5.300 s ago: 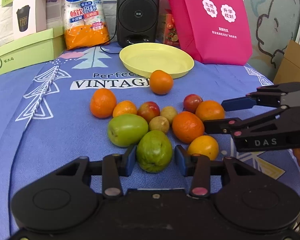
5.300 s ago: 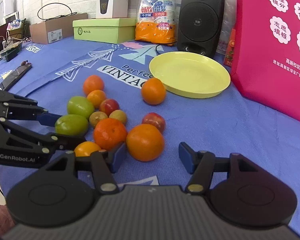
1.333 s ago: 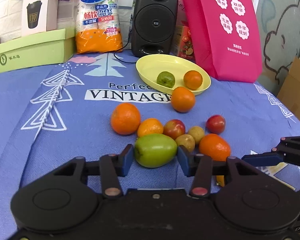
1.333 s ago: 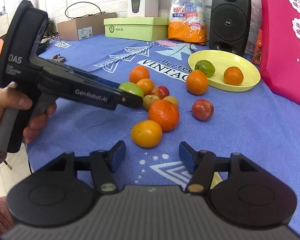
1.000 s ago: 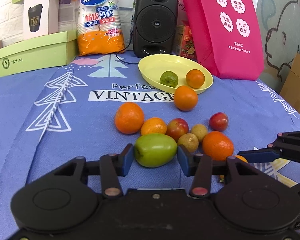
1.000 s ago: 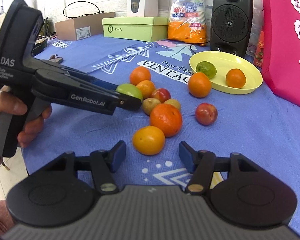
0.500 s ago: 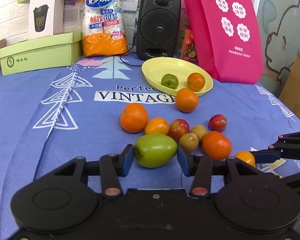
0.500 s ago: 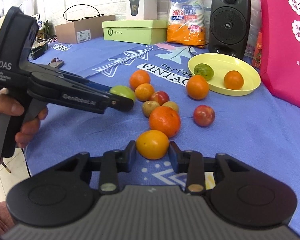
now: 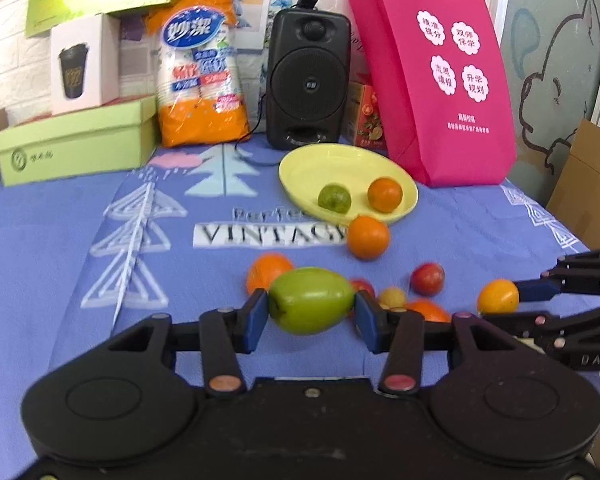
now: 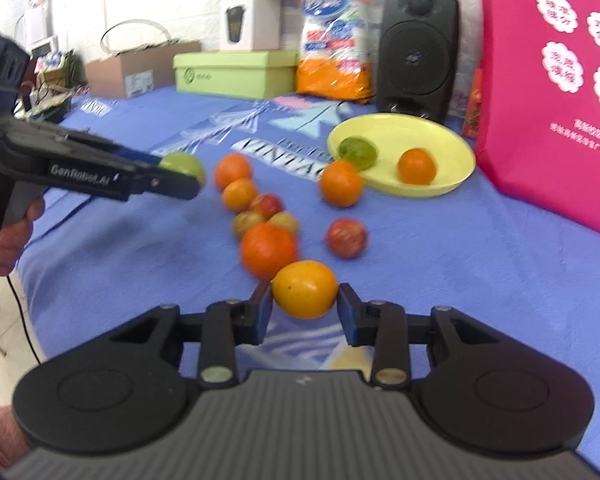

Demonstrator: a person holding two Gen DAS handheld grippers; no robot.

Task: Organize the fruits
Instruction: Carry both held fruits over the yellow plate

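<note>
- Left wrist view: the left tool is squeezing a big green fruit by its two ends, and the fruit is sitting just above the blue cloth on the desk.
- The yellow plate is waiting farther back, with a small green fruit and an orange already lying in it.
- More fruits are lying loose on the cloth between the tool and the plate.
- At the right edge, the right tool is gripping a yellow-orange fruit.
- Right wrist view: the right tool has just been closing, and its pads are now pressing the yellow-orange fruit on both sides.
- A person's hand is holding the left tool, which is carrying the green fruit.
- The plate is sitting well apart, beside a pink bag.
- The fruits are looking round, smooth and firm, so they could roll or slip.
- I think squeezing across the widest middle is safest, gently, so nothing is getting bruised.
</note>
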